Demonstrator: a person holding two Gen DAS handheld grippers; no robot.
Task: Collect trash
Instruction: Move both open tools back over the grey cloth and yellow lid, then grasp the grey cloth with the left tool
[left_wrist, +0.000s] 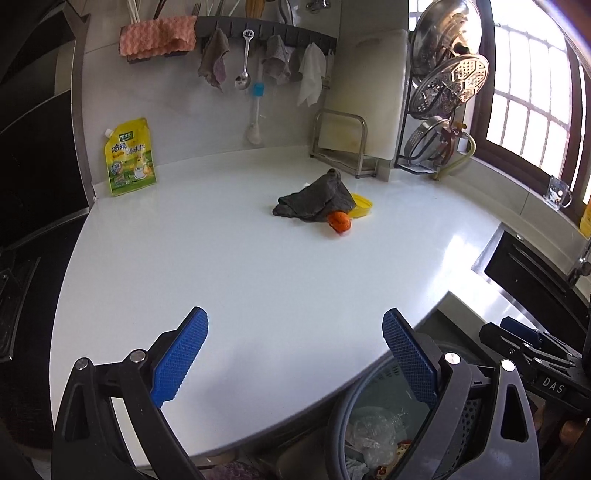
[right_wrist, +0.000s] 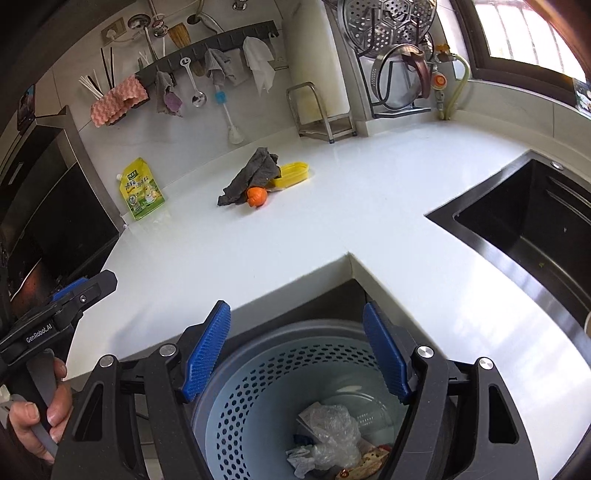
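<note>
White and glossy, the tabletop (left_wrist: 229, 266) fills the middle of both views. In the left wrist view the left gripper (left_wrist: 295, 354) sits at the bottom of the frame with its blue pads (left_wrist: 181, 358) spread wide apart and nothing between them; bare tabletop shows through the gap. At the lower right of that view a grey-rimmed trash bin (left_wrist: 373, 417) stands below the tabletop edge, with crumpled clear plastic inside it.

In the right wrist view the right gripper (right_wrist: 295, 354) hangs over the same bin (right_wrist: 273, 373), whose pale blue perforated liner takes up the bottom centre of the frame. Its jaws are also wide open and hold nothing. At the bin's bottom lie crumpled clear plastic (right_wrist: 332, 432) and scraps of paper and wrappers. At the lower left edge a hand (right_wrist: 40, 424) grips the handle of the other gripper.

Toward the upper middle of the tabletop a dark grey cloth (right_wrist: 255, 173) lies rumpled, partly draped over a yellow container (right_wrist: 293, 172). An orange object (right_wrist: 256, 196) rests touching the cloth's lower edge. A yellow-green pouch (right_wrist: 140, 190) stands against the wall at the left. A black sink (right_wrist: 532, 225) is set into the tabletop at the right.
</note>
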